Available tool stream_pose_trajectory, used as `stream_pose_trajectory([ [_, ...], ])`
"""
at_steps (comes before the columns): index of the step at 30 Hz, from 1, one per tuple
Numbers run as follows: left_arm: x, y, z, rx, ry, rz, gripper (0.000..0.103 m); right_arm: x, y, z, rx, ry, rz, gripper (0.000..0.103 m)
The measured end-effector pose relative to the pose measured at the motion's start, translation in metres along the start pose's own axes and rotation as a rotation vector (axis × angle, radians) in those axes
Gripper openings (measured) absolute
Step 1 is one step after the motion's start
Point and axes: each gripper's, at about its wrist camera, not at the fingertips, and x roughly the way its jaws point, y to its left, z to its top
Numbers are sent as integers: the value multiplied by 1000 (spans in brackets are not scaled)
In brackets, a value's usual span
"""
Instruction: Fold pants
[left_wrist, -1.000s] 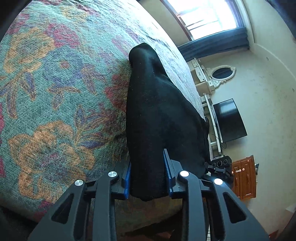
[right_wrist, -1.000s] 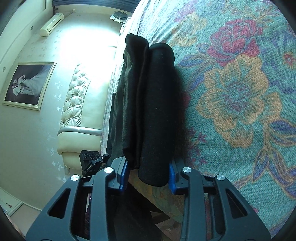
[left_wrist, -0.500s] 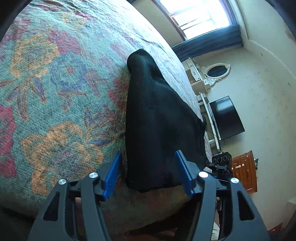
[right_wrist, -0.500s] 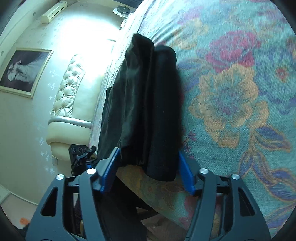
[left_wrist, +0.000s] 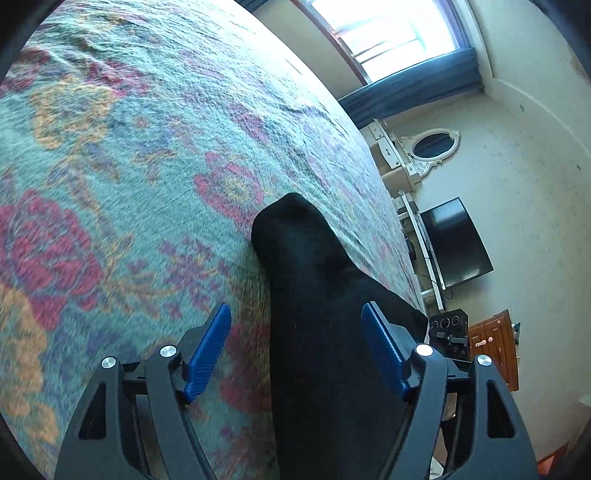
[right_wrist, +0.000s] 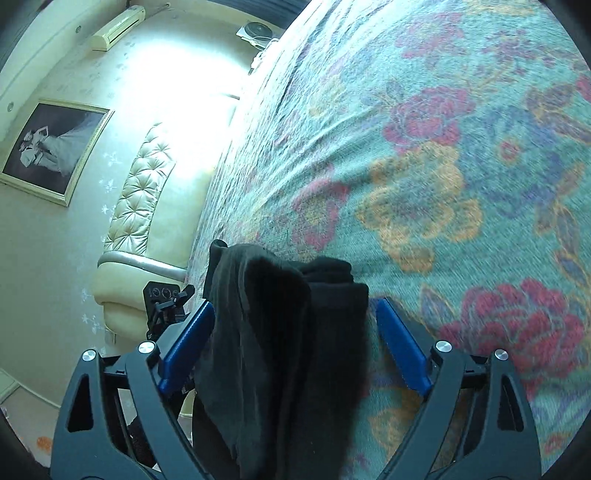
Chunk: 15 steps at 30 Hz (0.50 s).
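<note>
Blue pads (left_wrist: 208, 352) of the left gripper (left_wrist: 295, 347) spread apart and opening wider, clear of the cloth on both sides; likewise the pads (right_wrist: 402, 347) of the right gripper (right_wrist: 291, 343), parted and widening, with the dark fabric lying loose between them and pressed by neither. Between each pair of jaws, the black pants (left_wrist: 321, 332), bunched into a long folded strip on the flowered bedspread (left_wrist: 110, 166), near its edge, with one end apparently spilling over the side in the right wrist view. Judged from this: release after laying a fold, not a fresh grasp. Next, probably, backing both grippers off without dragging the layers, then finding a new end to pinch for another fold, since the stack looks uneven and thick.
</note>
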Motion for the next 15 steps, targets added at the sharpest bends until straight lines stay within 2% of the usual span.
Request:
stream_pose_trajectory([
  [4, 21, -6, 11, 38, 13, 7, 72, 10, -1, 13, 5, 12, 40, 89],
  [7, 31, -12, 12, 99, 18, 38, 72, 14, 2, 14, -20, 26, 22, 85],
  [8, 34, -12, 12, 119, 28, 59, 64, 16, 1, 13, -32, 36, -1, 73],
  [9, 37, -13, 11, 138, 43, 88, 48, 18, -2, 13, -31, 49, -17, 58],
  [10, 40, -12, 10, 148, 59, 113, 44, 19, -5, 12, -23, 50, -15, 54],
  [12, 41, -9, 9, 146, 60, 106, 38, 20, -8, 12, -14, 45, 4, 46],
  [15, 40, -8, 9, 148, 53, 119, 31, 19, -10, 11, -10, 30, 15, 40],
])
